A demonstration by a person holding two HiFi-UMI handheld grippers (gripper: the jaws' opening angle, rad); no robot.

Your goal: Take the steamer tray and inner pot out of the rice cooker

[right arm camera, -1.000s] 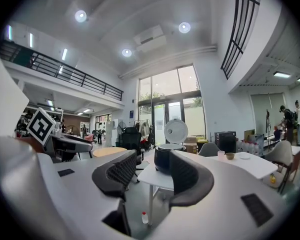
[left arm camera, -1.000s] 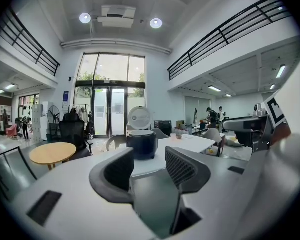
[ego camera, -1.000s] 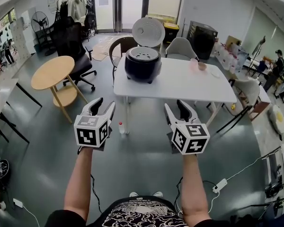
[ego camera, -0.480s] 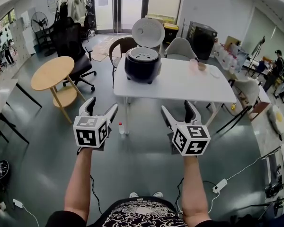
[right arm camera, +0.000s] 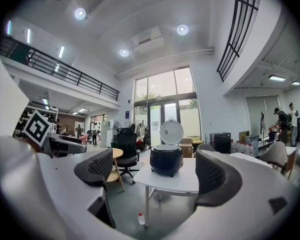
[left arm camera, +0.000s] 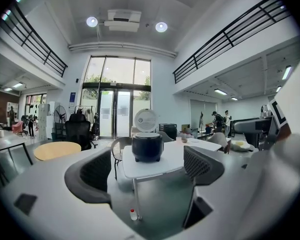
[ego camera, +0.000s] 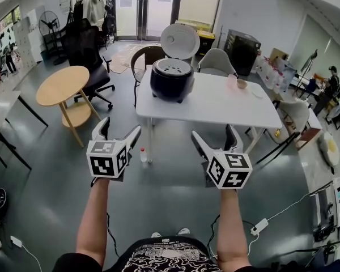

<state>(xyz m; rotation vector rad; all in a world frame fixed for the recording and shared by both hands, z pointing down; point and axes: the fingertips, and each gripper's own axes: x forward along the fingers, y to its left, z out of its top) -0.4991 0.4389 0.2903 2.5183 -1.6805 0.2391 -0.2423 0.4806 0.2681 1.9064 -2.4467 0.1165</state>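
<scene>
The left claw [ego camera: 120, 127] has just been opening and stands wide and empty, the cooker [ego camera: 171, 83] sits well ahead at the desk's [ego camera: 158, 107] left end (lid [ego camera: 179, 40] up, tray [ego camera: 171, 67] seated on top), and the right claw [ego camera: 214, 132] has likewise just been opening and is empty, so a lopsided pull on the tray could drag the cooker off that edge.

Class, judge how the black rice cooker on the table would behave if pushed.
The rice cooker looks squat and broad-based, so it likely slides on the table rather than tipping. Its lid stands open; a push there may swing it shut.
</scene>
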